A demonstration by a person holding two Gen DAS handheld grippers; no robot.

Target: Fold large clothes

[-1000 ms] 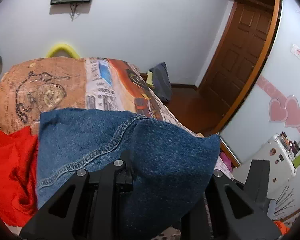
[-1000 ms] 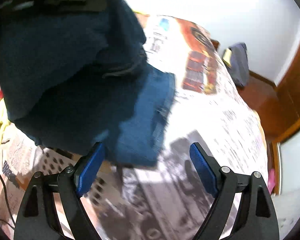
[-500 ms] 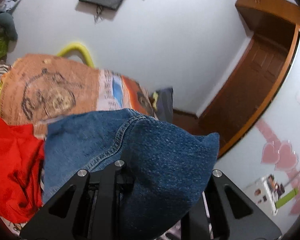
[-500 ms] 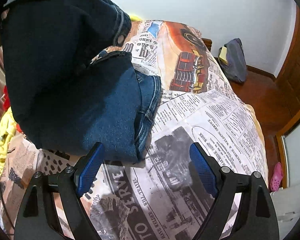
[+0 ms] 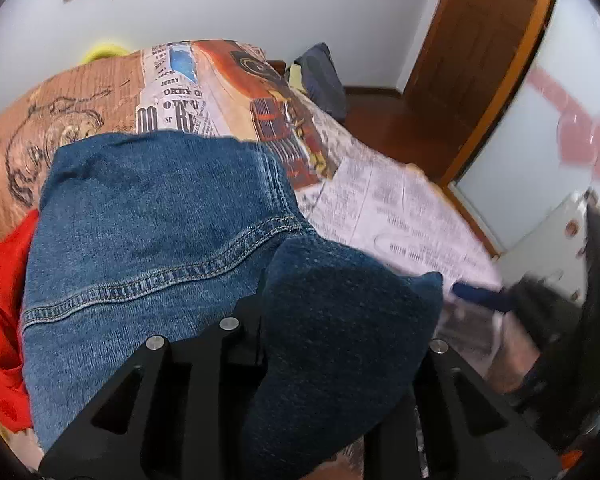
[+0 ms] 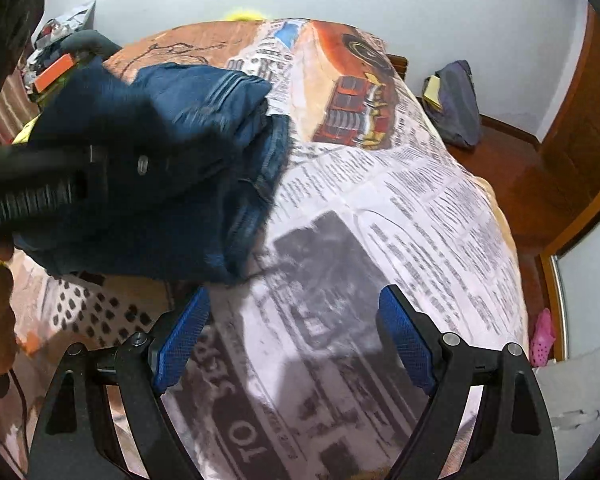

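Clamping a thick wad of the jeans [image 5: 148, 232], the left gripper [image 5: 332, 356] is held low over the bed [image 6: 420, 208]; its jaws have just been opening slightly, with denim bulging between them, though the pads are hidden and the bite can only be judged as likely firm. The right gripper [image 6: 292, 336] is spread wide and empty, above the bare printed cover. The jeans are piled toward the bed's far left side, part draped from the left gripper. If the jaws slacken further, the fold could be dropped and spill open. A red cloth [image 5: 0, 300] crowds the left edge; ample open cover is left toward the right edge and near corner.
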